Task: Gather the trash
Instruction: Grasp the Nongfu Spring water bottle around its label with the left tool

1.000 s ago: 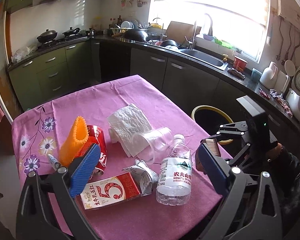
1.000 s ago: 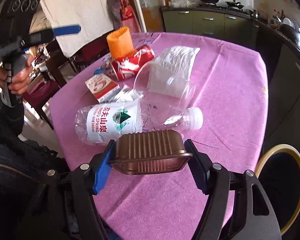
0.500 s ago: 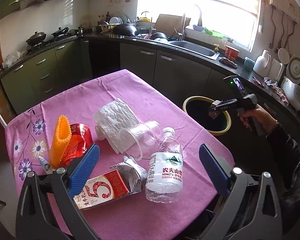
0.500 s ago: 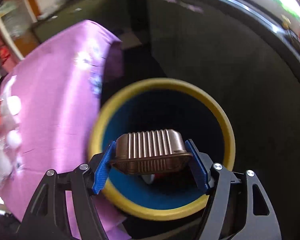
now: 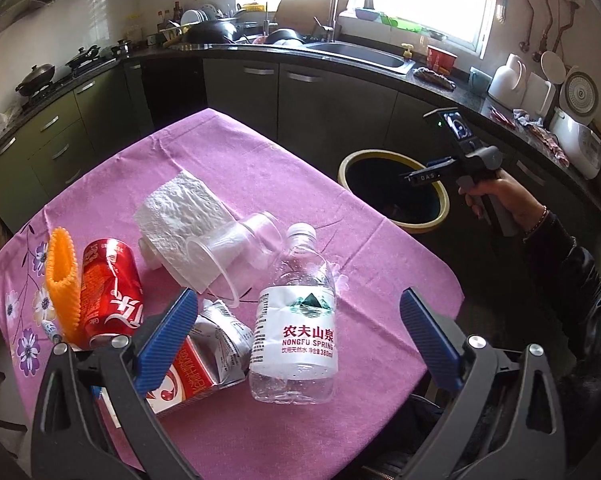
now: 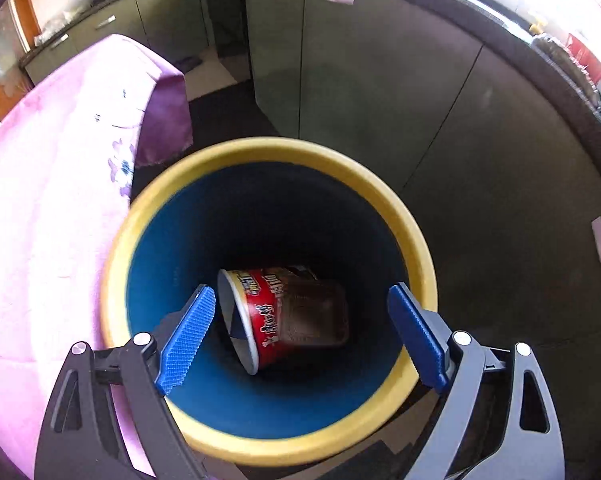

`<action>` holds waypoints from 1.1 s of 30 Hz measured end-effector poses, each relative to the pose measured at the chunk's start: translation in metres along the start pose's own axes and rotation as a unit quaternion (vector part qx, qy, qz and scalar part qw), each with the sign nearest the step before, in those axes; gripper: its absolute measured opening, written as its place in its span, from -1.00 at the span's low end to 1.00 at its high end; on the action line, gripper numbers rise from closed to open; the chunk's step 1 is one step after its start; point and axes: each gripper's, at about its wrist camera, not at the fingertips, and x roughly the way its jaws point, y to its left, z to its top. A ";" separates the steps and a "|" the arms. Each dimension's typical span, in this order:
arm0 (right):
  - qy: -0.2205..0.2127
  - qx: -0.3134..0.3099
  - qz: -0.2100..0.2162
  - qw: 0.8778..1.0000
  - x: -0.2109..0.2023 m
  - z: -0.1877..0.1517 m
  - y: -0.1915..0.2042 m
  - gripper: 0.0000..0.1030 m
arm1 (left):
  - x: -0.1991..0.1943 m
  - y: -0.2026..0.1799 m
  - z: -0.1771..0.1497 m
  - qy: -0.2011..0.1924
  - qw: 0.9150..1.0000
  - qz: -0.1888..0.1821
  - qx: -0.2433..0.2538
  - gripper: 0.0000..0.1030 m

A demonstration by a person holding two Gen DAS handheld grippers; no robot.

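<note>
On the pink tablecloth point(image 5: 236, 152) lie a water bottle point(image 5: 296, 320), a red can point(image 5: 108, 288), an orange foam net point(image 5: 62, 280), a milk carton point(image 5: 188, 376), clear plastic cups point(image 5: 228, 252) and tissue paper point(image 5: 180, 208). My left gripper point(image 5: 298, 300) hangs open just above the bottle, holding nothing. My right gripper point(image 6: 300, 292) points down into the yellow-rimmed bin point(image 6: 260, 152); its jaws are opening with nothing between them. Down inside the bin, a brown plastic tray point(image 6: 312, 312) rests against a red noodle cup point(image 6: 256, 312).
The bin point(image 5: 440, 204) stands on the floor beside the table's right edge, with dark cabinets point(image 5: 332, 100) behind it. A hand point(image 5: 488, 196) holds the right gripper above the bin. A marker pen point(image 5: 50, 330) lies by the can.
The right gripper swung from the table to above the bin and let go of the brown tray, which now lies inside. The left gripper came lower and closer to the bottle.
</note>
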 end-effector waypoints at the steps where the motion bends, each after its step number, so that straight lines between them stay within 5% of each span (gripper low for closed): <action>1: -0.006 0.000 0.002 1.000 -0.007 -0.003 0.002 0.70 | 0.004 -0.002 0.000 0.006 1.000 -0.003 0.001 0.87; 13: -0.041 0.016 0.077 0.996 -0.054 -0.052 0.034 0.77 | 0.066 -0.003 0.006 0.115 0.990 -0.086 -0.015 0.86; 27: -0.040 0.011 0.100 0.994 -0.050 -0.060 0.043 0.78 | 0.125 -0.002 0.017 0.228 0.972 -0.053 0.002 0.85; 29: -0.039 0.012 0.100 0.994 -0.049 -0.061 0.042 0.78 | 0.131 -0.002 0.017 0.241 0.969 -0.059 -0.001 0.75; 33: -0.034 0.014 0.101 0.994 -0.048 -0.062 0.039 0.78 | 0.145 0.003 0.015 0.269 0.960 -0.069 -0.016 0.25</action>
